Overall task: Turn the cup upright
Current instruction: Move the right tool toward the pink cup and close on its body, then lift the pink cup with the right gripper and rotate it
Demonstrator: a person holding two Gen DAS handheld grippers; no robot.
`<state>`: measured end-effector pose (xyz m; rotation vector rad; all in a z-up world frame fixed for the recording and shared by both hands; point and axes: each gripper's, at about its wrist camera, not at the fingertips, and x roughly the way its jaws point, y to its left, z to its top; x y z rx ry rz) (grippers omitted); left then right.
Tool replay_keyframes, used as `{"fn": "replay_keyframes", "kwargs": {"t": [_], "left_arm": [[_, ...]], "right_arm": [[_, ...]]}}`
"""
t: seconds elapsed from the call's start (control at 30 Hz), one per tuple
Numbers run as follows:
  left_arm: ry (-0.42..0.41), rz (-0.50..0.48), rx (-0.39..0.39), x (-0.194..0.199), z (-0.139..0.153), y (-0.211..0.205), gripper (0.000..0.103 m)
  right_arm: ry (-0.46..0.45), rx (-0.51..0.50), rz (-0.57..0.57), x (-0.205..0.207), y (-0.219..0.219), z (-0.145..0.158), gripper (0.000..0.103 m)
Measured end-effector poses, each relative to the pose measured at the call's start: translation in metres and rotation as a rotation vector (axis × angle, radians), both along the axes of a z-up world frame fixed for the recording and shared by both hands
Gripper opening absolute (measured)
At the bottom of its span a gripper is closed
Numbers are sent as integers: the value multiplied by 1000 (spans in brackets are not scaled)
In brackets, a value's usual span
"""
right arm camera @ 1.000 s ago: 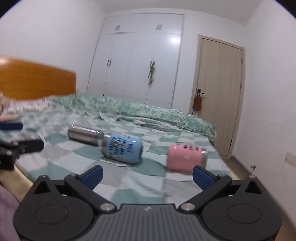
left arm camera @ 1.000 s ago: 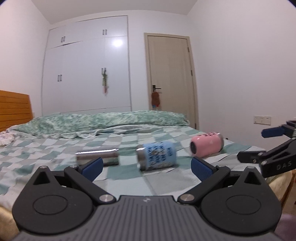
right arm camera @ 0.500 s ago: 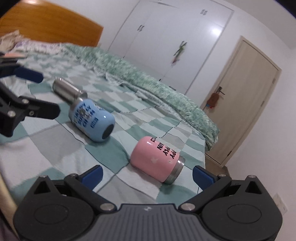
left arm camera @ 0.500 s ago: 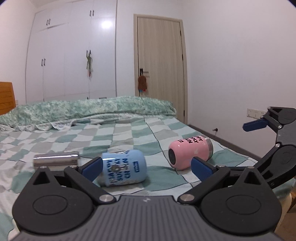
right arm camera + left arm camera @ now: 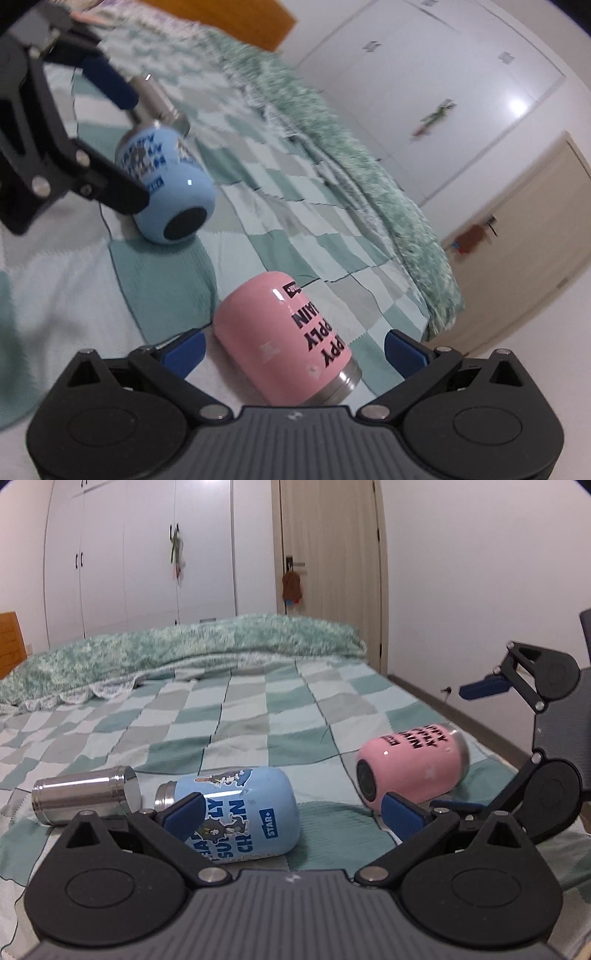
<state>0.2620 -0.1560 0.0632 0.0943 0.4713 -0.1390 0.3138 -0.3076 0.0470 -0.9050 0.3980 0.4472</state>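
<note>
Pink cup (image 5: pixel 291 338) now between the wide right claw (image 5: pixel 293 350), apparently untouched; left claw (image 5: pixel 291 812) wide, nearer the blue cup (image 5: pixel 236 814).

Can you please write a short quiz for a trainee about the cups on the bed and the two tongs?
1. True or false: the pink cup stands upright on the bed.
2. Which cup lies in front of the open left tongs? A) blue cup B) pink cup C) steel cup
3. Fill in: the steel mouth of the pink cup points ____ the right tongs.

Key
1. False; it lies on its side.
2. A
3. toward
</note>
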Motion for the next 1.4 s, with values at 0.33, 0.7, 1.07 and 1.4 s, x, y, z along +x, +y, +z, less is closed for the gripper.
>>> {"fn": "replay_keyframes", "kwargs": {"t": [0.33, 0.7, 1.07, 1.4], "left_arm": [[54, -1, 9, 33, -9, 1, 103], [69, -2, 8, 41, -11, 3, 103], [41, 2, 13, 17, 7, 6, 103], [-9, 1, 9, -41, 37, 25, 103]], "right_arm": [[191, -161, 166, 70, 22, -22, 103], [163, -229, 208, 65, 27, -48, 92], [55, -245, 238, 21, 15, -25, 89], [-1, -290, 230, -48, 28, 12, 85]]}}
